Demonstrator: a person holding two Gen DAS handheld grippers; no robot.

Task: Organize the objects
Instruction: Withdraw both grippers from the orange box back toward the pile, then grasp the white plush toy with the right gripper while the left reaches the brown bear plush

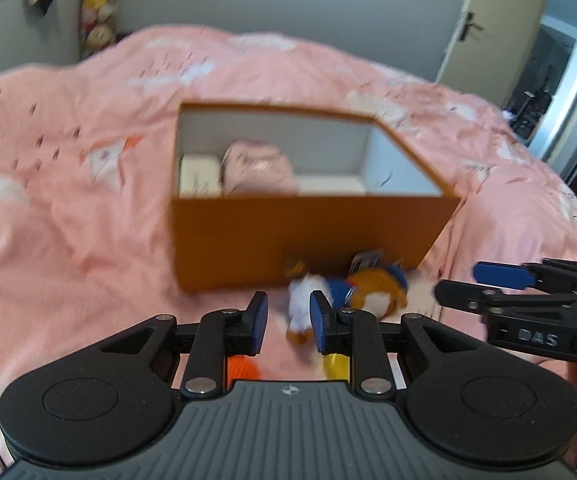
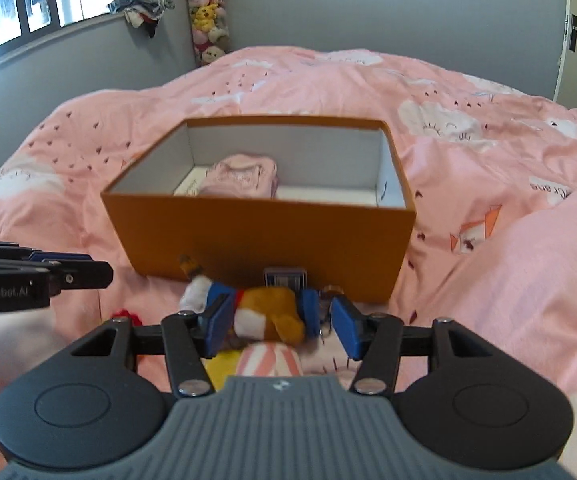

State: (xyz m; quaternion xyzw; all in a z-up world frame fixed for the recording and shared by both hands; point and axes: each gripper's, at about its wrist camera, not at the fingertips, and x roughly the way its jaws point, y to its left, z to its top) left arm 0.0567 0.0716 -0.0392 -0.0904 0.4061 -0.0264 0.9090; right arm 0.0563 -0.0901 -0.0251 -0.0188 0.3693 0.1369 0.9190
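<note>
An orange box (image 1: 308,240) (image 2: 264,236) with a white inside stands open on the pink bed. A pink pouch (image 2: 242,178) (image 1: 258,170) lies in it. In front of the box lies a plush toy (image 2: 268,314) (image 1: 372,292) in white, blue and orange-brown. My right gripper (image 2: 282,326) (image 1: 468,284) is open, its fingers on either side of the toy without pressing it. My left gripper (image 1: 288,322) (image 2: 88,268) is open with a narrow gap, the toy's white end just beyond its right finger. The left wrist view is blurred.
A small dark card (image 2: 284,278) leans on the box front. A yellow item (image 2: 218,368), a pink-striped item (image 2: 268,362) and a red item (image 2: 126,314) lie near the grippers. Stuffed toys (image 2: 208,12) hang in the corner; a door (image 1: 468,28) stands at the right.
</note>
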